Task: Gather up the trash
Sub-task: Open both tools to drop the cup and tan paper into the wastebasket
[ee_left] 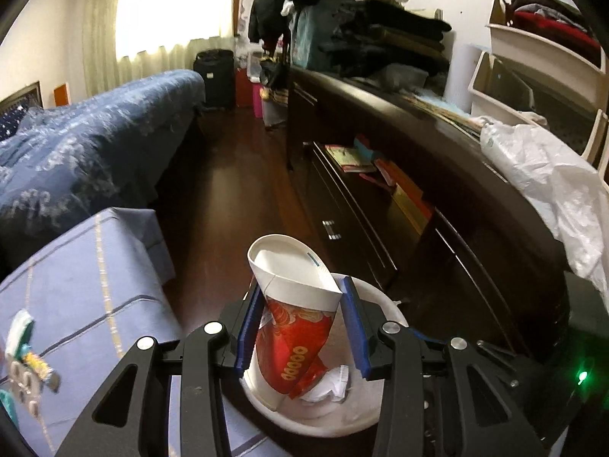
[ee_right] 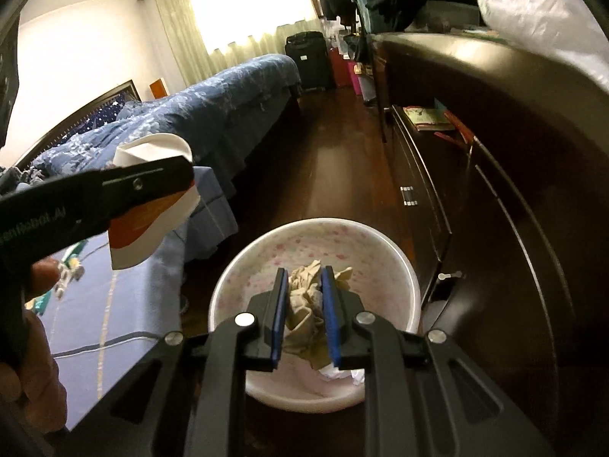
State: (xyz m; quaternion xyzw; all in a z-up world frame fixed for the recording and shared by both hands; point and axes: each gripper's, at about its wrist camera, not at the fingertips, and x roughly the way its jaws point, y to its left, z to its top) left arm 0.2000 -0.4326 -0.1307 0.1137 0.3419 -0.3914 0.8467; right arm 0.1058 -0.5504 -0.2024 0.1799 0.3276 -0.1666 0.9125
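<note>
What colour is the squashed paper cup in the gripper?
The paper cup is white with a red and gold print, clearest in the left wrist view.

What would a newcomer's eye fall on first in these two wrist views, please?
First the crushed red-and-white paper cup, clamped in the left gripper just above the white waste bin on the dark floor. Next the crumpled beige paper wad, pinched in the right gripper over the same bin. Behind them, the blue bedspread glows under a bright curtained window.
</note>
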